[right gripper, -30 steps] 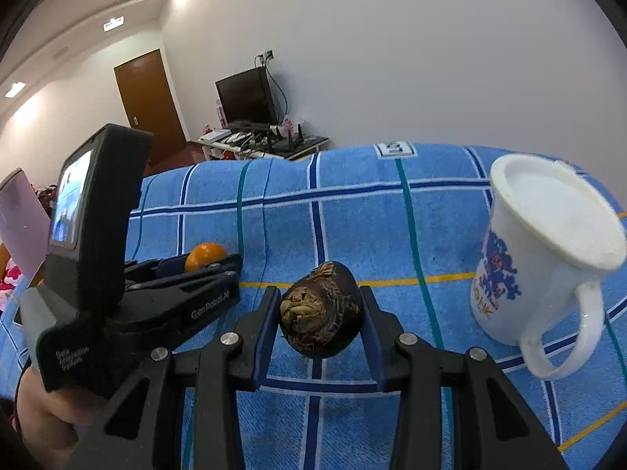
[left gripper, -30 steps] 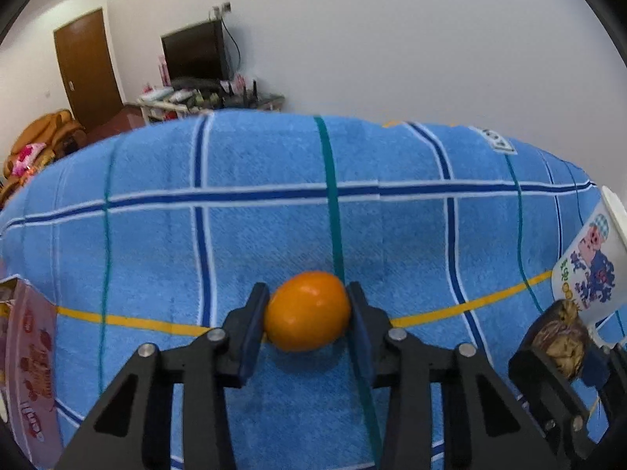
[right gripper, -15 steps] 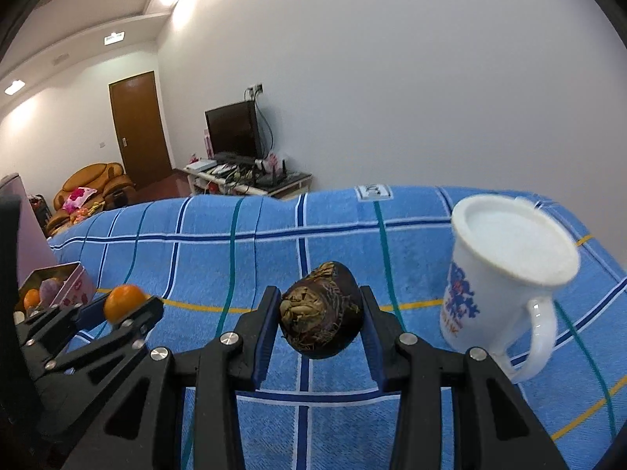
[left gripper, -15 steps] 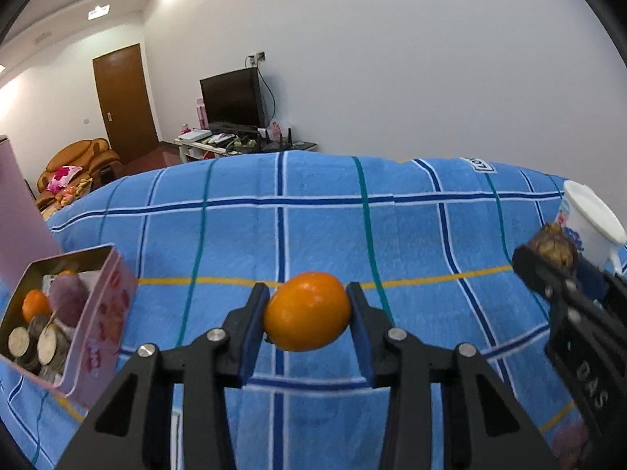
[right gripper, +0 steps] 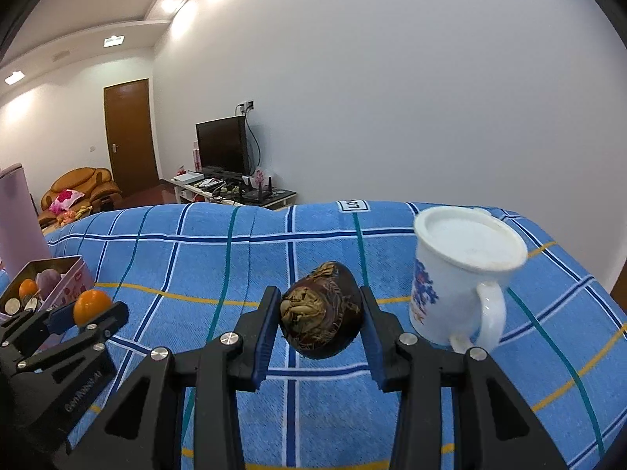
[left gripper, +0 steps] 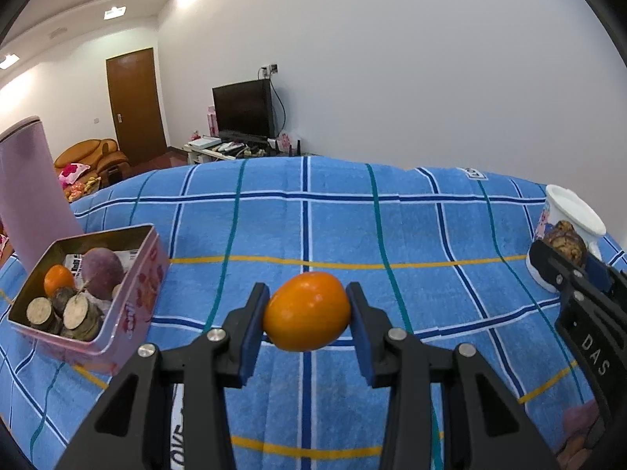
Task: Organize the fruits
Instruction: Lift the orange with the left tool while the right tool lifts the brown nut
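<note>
Left tongs (left gripper: 307, 315) clamped on an orange (left gripper: 307, 311), one pad on each side, fruit held clear above the blue plaid cloth (left gripper: 352, 227). Right tongs (right gripper: 320, 323) clamped the same way on a dark brown fruit (right gripper: 320, 310) with a dry, fibrous patch facing the camera; also lifted off the cloth.

From the left wrist view: pink tin (left gripper: 129, 305) at 9 o'clock of the orange, sitting on the cloth, lid (left gripper: 27, 192) standing up behind it. Inside: a small orange (left gripper: 58, 280), a purple round fruit (left gripper: 102, 272) and several brownish cut-ended pieces (left gripper: 76, 313). Right tongs show at 3 o'clock, well apart, brown fruit visible in them, white mug (left gripper: 568, 231) just behind.

From the right wrist view: the mug (right gripper: 462, 274) stands on the cloth at 2 o'clock of the brown fruit, just beside the right pad, handle facing the camera, blue print on its side. Left tongs with the orange sit at 9 o'clock, low in frame; tin beyond them at the far left edge.

Background at 11 o'clock: TV (right gripper: 221, 145) on a low stand, brown door (right gripper: 129, 133), orange sofa (right gripper: 78, 190).
</note>
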The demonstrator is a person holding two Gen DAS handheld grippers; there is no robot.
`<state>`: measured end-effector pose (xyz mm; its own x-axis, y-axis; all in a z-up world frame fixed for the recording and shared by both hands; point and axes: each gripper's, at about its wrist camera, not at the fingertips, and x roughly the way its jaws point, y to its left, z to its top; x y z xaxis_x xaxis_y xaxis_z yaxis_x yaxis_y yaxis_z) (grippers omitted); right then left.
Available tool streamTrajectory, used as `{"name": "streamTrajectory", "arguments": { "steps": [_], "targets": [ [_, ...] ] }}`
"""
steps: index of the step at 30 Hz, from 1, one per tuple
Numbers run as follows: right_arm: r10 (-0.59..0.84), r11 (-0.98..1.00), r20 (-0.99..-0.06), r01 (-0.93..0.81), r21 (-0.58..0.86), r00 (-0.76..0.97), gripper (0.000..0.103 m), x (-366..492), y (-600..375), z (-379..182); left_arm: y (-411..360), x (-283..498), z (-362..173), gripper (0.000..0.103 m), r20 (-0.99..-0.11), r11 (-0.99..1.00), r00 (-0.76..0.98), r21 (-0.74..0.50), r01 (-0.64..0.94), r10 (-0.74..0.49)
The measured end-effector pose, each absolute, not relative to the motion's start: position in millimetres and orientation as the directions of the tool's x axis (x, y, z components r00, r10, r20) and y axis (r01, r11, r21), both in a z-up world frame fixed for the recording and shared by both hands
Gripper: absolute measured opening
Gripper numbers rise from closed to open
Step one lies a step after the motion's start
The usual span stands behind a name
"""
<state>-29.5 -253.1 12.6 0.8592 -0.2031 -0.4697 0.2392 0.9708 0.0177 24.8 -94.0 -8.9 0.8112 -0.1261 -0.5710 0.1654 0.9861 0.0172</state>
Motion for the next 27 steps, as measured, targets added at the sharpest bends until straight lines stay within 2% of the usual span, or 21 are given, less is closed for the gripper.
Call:
{"name": "streamTrajectory", "arguments": {
  "steps": [7,27],
  "targets": [
    [-0.221,0.966,-0.457,0.257,0.017,0.861,0.042,-44.6,-250.1,13.0,-89.7,10.9,-5.8,0.042,-0.545,0.984,0.829,0.035,0.173,-0.126],
    [-0.236,0.964,-0.435,0.265,0.007,0.869,0.042,-74.6,-233.5,14.2,-73.1,-6.3,-6.0,0.042,-0.543,0.984,0.829,0.029,0.178,-0.134]
  ]
}}
